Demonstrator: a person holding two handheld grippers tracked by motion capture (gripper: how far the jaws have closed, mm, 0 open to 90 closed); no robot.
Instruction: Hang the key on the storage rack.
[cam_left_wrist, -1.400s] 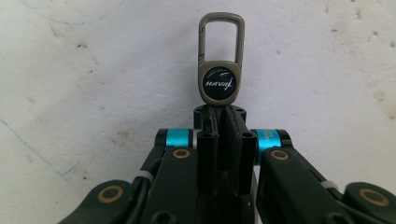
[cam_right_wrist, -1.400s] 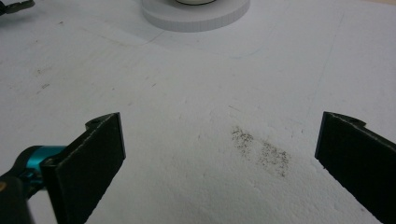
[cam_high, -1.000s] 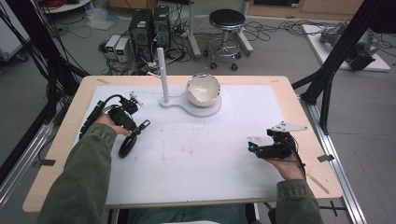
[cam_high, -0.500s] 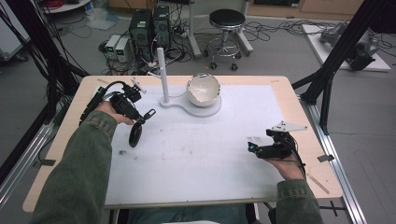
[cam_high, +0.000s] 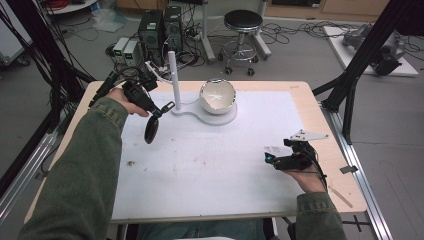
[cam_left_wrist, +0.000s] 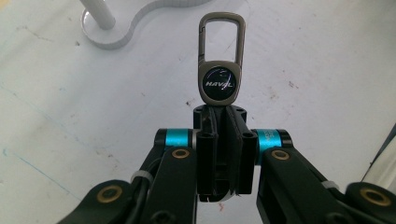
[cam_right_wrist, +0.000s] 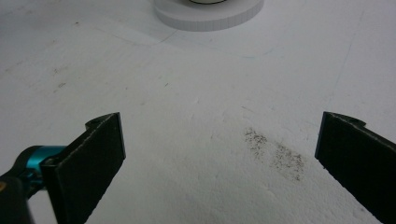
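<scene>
Brushed metal keyring clip (cam_left_wrist: 221, 56) with glossy badge, matt scuffed white mat (cam_high: 210, 165), wooden table (cam_high: 332, 150)

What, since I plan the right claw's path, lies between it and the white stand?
Nothing: in the high view, bare white mat runs from the right claw to the white stand.

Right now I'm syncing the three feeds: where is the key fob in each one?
High view: key fob hangs from the left gripper, upper left, by the white post.
Left gripper view: key fob top centre, clamped.
Right gripper view: not in it.
Shared landmark: the white stand base.
</scene>
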